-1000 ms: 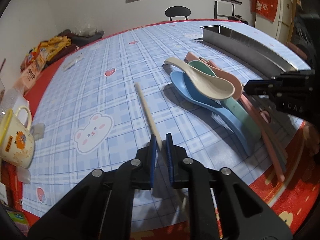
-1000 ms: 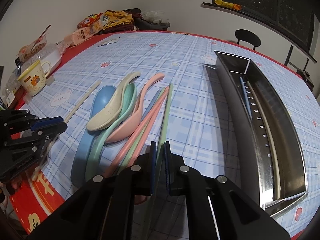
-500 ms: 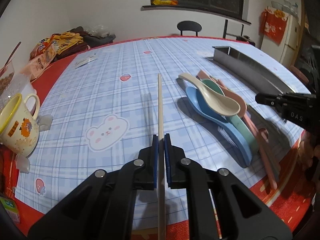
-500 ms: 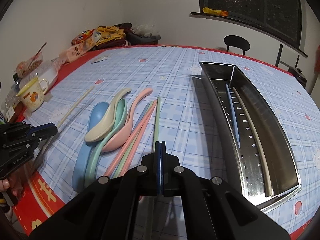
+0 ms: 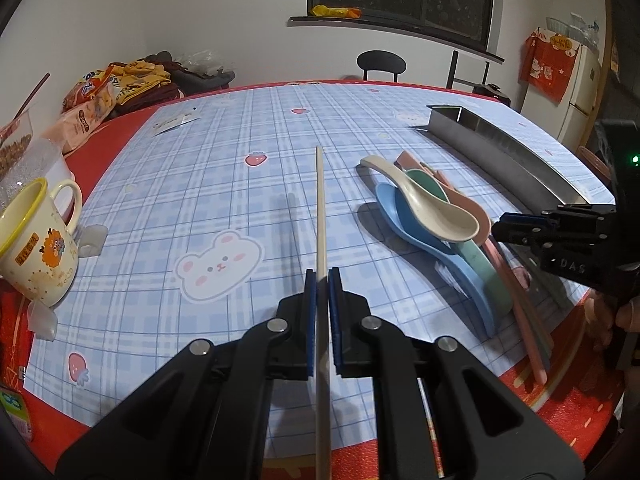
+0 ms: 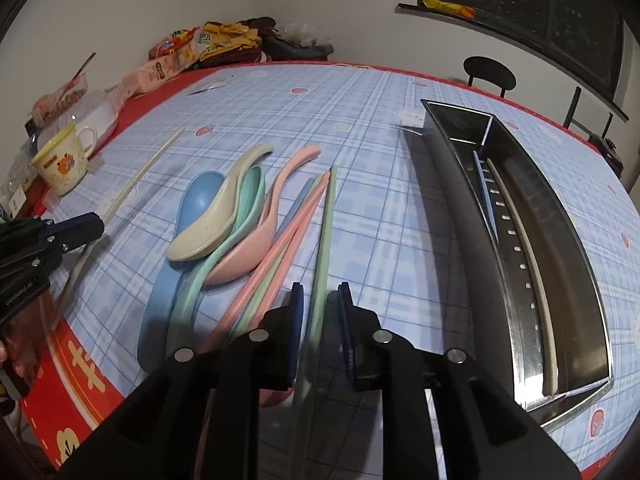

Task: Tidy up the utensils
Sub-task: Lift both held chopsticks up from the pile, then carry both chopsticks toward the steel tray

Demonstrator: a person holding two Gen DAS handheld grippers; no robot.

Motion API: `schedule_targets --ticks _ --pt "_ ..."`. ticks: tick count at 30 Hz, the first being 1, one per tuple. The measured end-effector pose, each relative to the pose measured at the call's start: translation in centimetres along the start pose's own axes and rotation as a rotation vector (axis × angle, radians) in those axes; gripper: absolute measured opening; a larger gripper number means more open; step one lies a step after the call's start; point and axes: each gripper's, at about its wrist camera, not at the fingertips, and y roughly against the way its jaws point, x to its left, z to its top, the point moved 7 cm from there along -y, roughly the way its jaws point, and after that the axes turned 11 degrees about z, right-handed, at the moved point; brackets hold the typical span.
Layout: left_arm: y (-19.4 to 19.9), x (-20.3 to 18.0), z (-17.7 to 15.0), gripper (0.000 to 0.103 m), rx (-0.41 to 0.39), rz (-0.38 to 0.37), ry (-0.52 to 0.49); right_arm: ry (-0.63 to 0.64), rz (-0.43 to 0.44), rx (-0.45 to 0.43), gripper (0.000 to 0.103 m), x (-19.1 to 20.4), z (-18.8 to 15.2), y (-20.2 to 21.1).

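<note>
My left gripper (image 5: 322,276) is shut on a cream chopstick (image 5: 320,208) and holds it above the table, pointing forward. It also shows in the right wrist view (image 6: 138,178). My right gripper (image 6: 320,292) is open, its jaws on either side of a green chopstick (image 6: 326,224) that lies on the table. Left of it lie pink, green and blue chopsticks (image 6: 280,240) and a stack of cream, green, blue and pink spoons (image 6: 224,216). The steel tray (image 6: 560,240) at the right holds a blue and a cream chopstick.
A yellow-rimmed mug (image 5: 32,248) stands at the table's left edge beside plastic containers (image 5: 28,160). Snack bags and cloth (image 5: 120,84) lie at the far left corner. A black chair (image 5: 381,65) stands behind the table.
My left gripper lifted the cream chopstick off the table and swung it to point straight ahead. My right gripper shut around the green chopstick, then opened again.
</note>
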Motion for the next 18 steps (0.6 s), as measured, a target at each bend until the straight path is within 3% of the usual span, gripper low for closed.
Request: schedule_targets --ticks 3,5,9,18 --pt "0.0 0.0 0.0 0.01 -0.003 -0.002 -0.003 0.037 -0.021 0.009 0.018 0.6 0.0 -0.3" --pt "0.0 0.1 0.1 0.01 -0.005 -0.006 0.0 0.041 -0.013 0.009 0.008 0.7 0.0 -0.3" --pt "0.3 0.3 0.1 0.01 -0.013 -0.015 0.012 -0.007 -0.005 -0.008 0.007 -0.2 0.1 0.0" --pt "0.5 0.7 0.2 0.01 -0.025 -0.027 0.031 -0.08 0.004 -0.138 0.006 -1.7 0.6 2.4"
